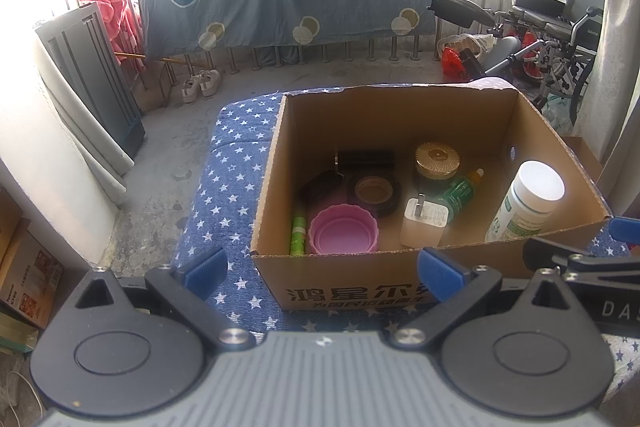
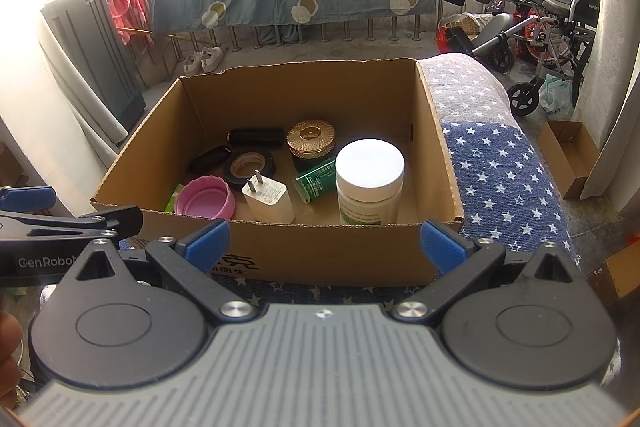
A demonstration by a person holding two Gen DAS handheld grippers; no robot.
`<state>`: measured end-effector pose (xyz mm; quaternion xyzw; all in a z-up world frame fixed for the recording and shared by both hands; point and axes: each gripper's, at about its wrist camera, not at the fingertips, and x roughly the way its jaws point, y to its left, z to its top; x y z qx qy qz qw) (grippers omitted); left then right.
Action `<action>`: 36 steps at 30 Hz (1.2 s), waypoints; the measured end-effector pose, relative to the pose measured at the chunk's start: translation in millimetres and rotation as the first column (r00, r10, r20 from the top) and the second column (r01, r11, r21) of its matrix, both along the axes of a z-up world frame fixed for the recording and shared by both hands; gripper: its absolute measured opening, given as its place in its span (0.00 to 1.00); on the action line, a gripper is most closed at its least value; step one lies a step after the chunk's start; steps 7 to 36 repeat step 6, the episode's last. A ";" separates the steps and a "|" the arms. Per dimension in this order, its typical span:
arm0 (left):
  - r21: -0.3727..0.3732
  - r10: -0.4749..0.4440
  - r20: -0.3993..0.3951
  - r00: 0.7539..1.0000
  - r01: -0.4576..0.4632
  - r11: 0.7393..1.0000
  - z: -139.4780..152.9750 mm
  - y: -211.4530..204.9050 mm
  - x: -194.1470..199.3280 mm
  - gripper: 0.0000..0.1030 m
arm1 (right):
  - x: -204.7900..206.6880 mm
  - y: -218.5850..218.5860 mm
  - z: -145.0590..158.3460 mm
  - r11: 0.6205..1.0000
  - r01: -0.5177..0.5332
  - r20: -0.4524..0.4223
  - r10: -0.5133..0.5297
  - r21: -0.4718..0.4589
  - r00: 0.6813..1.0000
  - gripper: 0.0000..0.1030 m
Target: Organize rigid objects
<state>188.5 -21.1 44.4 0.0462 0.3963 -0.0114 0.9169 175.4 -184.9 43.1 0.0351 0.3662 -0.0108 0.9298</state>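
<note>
My left gripper [image 1: 324, 273] and right gripper [image 2: 325, 245] both spread wide, empty, before the cardboard box [image 2: 340, 255], small side carton [image 2: 570, 163] only in my right view.

Open-topped cardboard box [image 2: 360, 247] is leaving free entry from above, with bare floor showing along its back wall, while the tall white-lidded bottle [image 2: 370, 183] is blocking the right side and the pink cup [image 2: 205, 203], charger [image 2: 266, 199] and tape roll [image 2: 250, 167] are crowding the front-left.
</note>
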 end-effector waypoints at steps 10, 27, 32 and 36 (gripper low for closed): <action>0.000 0.001 0.002 1.000 -0.001 1.000 1.5 0.1 0.1 0.99 | -0.7 1.1 2.3 1.000 0.001 0.002 -0.001 0.001 1.000 0.99; 0.000 0.001 0.002 1.000 -0.001 1.000 1.5 0.1 0.1 0.99 | -0.7 1.1 2.3 1.000 0.001 0.002 -0.001 0.001 1.000 0.99; 0.000 0.001 0.002 1.000 -0.001 1.000 1.5 0.1 0.1 0.99 | -0.7 1.1 2.3 1.000 0.001 0.002 -0.001 0.001 1.000 0.99; 0.000 0.001 0.002 1.000 -0.001 1.000 1.5 0.1 0.1 0.99 | -0.7 1.1 2.3 1.000 0.001 0.002 -0.001 0.001 1.000 0.99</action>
